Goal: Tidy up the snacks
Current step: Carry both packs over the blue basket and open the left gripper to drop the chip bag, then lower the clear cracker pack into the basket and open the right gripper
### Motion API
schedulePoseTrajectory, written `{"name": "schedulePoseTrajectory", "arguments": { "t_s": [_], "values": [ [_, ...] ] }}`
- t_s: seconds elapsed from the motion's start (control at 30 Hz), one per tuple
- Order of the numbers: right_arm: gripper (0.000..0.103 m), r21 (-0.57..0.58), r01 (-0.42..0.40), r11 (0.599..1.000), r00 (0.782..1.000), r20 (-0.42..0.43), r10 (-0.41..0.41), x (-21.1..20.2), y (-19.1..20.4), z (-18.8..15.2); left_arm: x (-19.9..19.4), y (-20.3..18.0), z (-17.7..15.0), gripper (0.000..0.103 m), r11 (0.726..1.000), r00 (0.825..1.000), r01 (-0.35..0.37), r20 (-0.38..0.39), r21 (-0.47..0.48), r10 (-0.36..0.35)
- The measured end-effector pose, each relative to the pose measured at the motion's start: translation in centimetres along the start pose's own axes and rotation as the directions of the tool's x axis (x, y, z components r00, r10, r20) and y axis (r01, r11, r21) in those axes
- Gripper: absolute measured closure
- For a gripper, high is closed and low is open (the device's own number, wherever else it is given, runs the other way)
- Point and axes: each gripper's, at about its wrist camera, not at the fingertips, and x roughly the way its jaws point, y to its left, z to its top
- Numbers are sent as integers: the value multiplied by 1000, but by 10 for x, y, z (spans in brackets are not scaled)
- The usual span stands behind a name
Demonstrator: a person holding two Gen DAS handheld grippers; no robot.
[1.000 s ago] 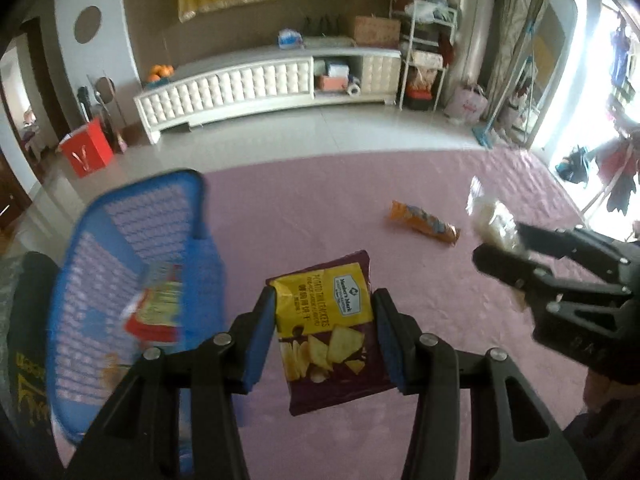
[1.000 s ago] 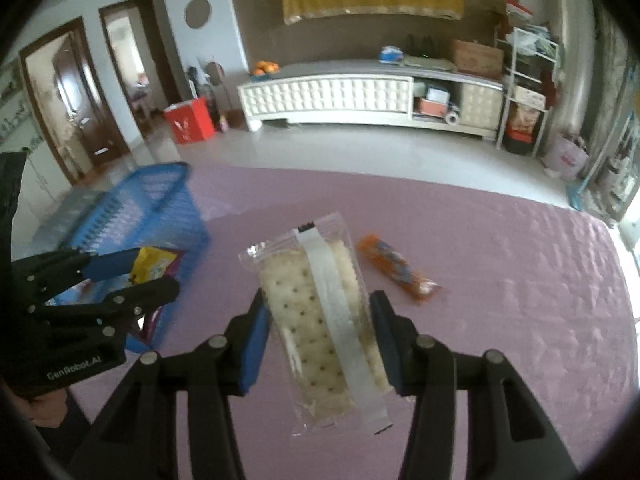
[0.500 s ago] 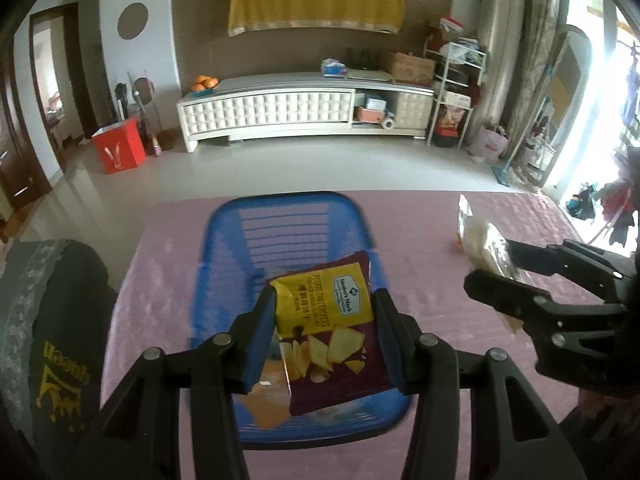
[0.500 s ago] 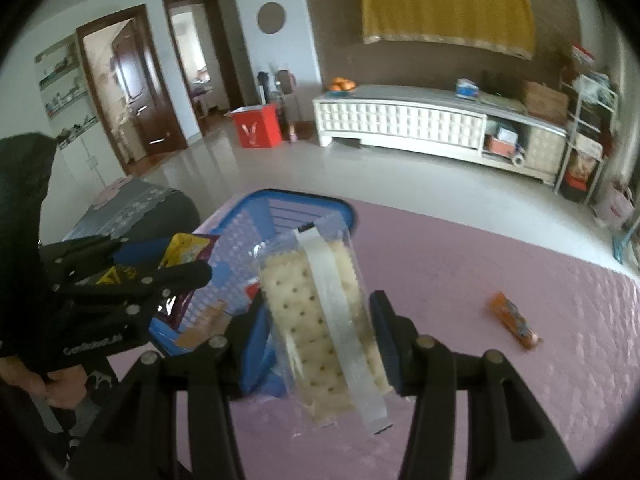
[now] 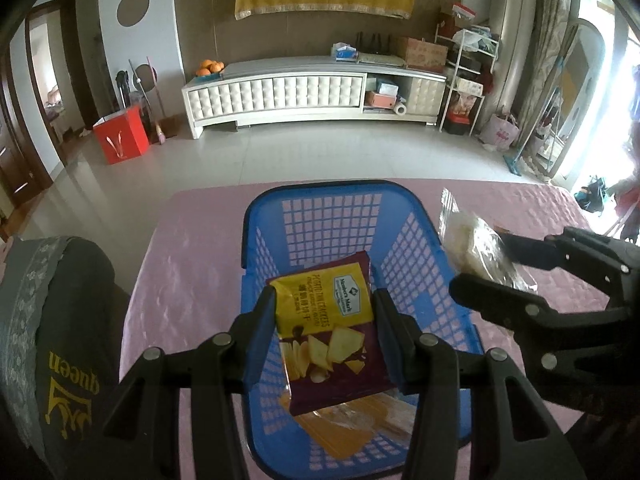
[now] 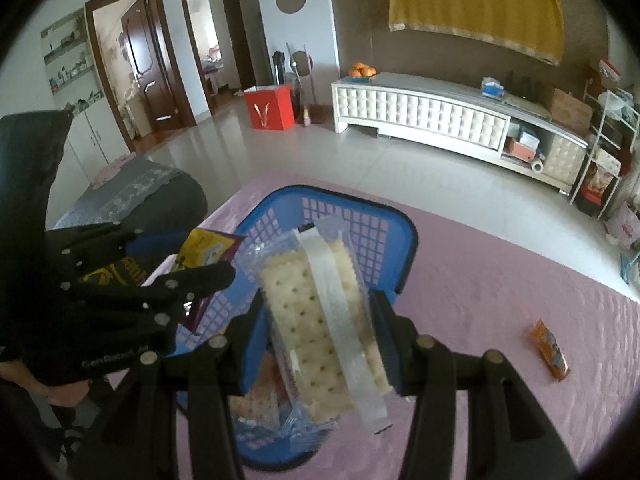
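My left gripper (image 5: 325,332) is shut on a yellow and purple bag of potato crackers (image 5: 332,332), held above the inside of the blue plastic basket (image 5: 332,216). My right gripper (image 6: 318,334) is shut on a clear pack of white crackers (image 6: 320,320), hanging over the basket (image 6: 360,224) near its right rim. The same pack (image 5: 476,248) and the right gripper show at the right of the left wrist view. Several snack packs (image 5: 360,420) lie on the basket's floor. An orange snack packet (image 6: 550,350) lies on the pink cloth to the right.
The basket stands on a table under a pink quilted cloth (image 6: 500,280). A dark chair back with a gold "queen" print (image 5: 60,340) stands at the table's left. Beyond are a tiled floor, a white cabinet (image 5: 312,92) and a red box (image 5: 120,136).
Both grippers have carried their packs leftward across the table until they hang over the blue basket. The basket has come from the left edge of each view to the centre.
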Motion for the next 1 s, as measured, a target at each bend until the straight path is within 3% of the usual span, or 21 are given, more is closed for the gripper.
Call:
{"name": "schedulePoseTrajectory", "arguments": {
  "t_s": [0.43, 0.5, 0.6, 0.73, 1.0],
  "values": [
    [49, -22, 15, 1000, 996, -85, -17, 40, -9, 5, 30, 17, -1, 57, 1000, 1000, 23, -12, -9, -23],
    [49, -25, 16, 1000, 996, -87, -18, 40, -9, 4, 32, 20, -1, 50, 999, 1000, 26, -10, -19, -26],
    [49, -25, 16, 1000, 996, -86, -18, 39, -9, 4, 30, 18, -3, 31, 999, 999, 38, 0, -7, -38],
    [49, -24, 16, 1000, 996, -86, -18, 39, -9, 7, 23, 9, -4, 26, 999, 1000, 18, 18, 29, -19],
    [49, -33, 25, 999, 995, -92, -28, 40, -4, 12, 5, 21, -6, 26, 1000, 998, 10, 55, 27, -11]
  ]
}}
